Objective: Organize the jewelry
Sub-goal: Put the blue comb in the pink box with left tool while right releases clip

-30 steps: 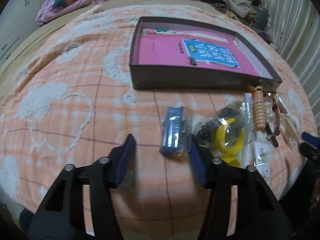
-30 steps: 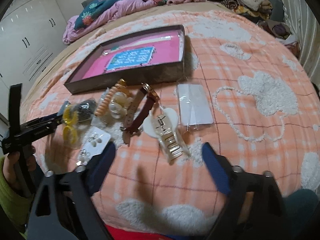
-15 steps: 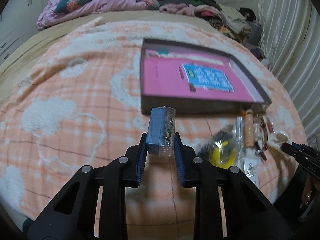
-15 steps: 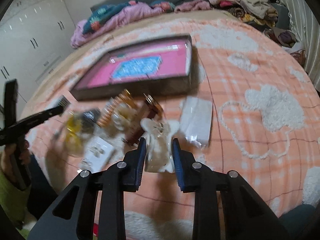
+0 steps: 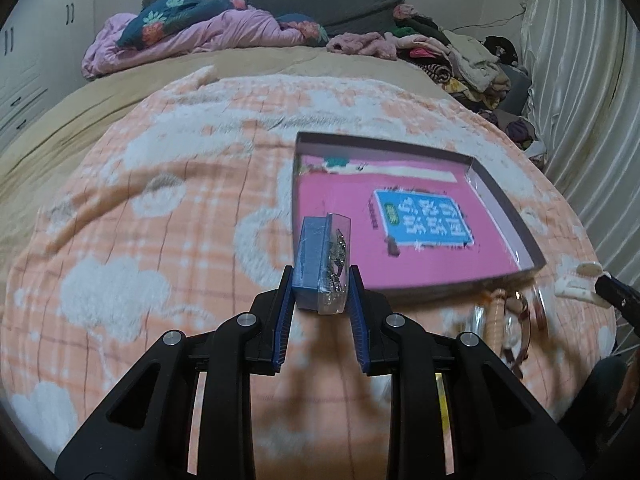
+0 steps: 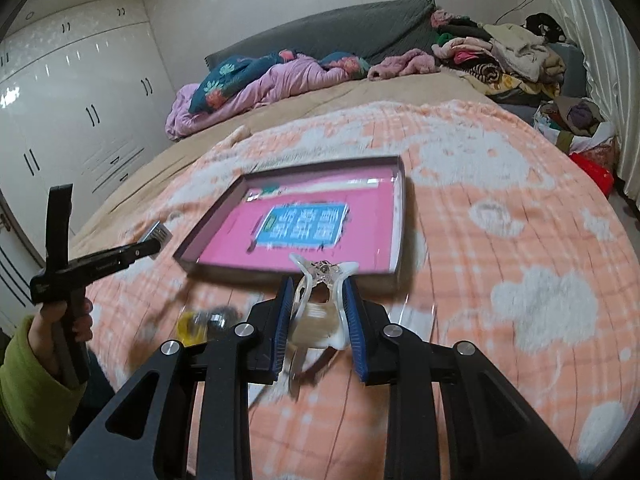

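My left gripper (image 5: 320, 280) is shut on a small blue packet of jewelry in clear plastic (image 5: 322, 264), held above the blanket just in front of the shallow box with a pink floor (image 5: 420, 232). My right gripper (image 6: 318, 300) is shut on a white hair claw clip (image 6: 320, 304), lifted above the blanket near the box's front wall (image 6: 280, 272). The clip also shows at the right edge of the left wrist view (image 5: 576, 286). The left gripper with its packet shows in the right wrist view (image 6: 156, 236).
More pieces lie on the orange blanket: a spiral hair tie and a watch (image 5: 516, 316), and a bag with yellow rings (image 6: 204, 320). Piled clothes (image 5: 460, 56) and a purple quilt (image 5: 192, 36) lie at the bed's far end. Curtains hang at the right.
Both grippers closed on their items and lifted them off the blanket. Since half a second ago both have risen further and moved toward the box.
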`<state>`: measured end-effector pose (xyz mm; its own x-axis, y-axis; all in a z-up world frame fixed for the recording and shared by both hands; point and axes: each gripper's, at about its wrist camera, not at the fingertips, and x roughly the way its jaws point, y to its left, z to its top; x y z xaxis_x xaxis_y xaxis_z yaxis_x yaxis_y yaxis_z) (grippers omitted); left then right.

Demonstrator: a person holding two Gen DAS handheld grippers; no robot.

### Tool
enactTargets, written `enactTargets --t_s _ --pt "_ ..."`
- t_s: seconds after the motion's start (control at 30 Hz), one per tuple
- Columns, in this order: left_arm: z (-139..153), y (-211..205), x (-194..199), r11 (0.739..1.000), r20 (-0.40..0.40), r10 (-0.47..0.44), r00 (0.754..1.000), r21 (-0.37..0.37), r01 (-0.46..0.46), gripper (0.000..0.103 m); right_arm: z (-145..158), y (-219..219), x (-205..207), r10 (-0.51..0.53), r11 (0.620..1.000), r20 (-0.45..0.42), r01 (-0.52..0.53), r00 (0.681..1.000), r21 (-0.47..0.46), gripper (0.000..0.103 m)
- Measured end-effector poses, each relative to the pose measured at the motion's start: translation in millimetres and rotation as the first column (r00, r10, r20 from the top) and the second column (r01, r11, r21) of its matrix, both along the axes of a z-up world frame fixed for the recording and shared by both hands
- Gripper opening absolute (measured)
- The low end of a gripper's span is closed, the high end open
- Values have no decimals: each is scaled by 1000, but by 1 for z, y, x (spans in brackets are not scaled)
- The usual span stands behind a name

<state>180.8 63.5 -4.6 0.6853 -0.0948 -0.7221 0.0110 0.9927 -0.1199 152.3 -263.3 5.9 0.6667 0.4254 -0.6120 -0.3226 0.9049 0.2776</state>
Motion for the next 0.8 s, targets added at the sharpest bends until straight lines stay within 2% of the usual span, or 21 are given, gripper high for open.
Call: enactTargets --t_s 0.37,0.8 --pt "-20 -21 46 1000 -47 -7 999 6 7 18 5 20 53 0 1000 41 1 999 -7 25" --pt "-35 -35 73 999 -85 -16 996 34 19 18 -21 28 109 -95 995 36 95 995 -7 25"
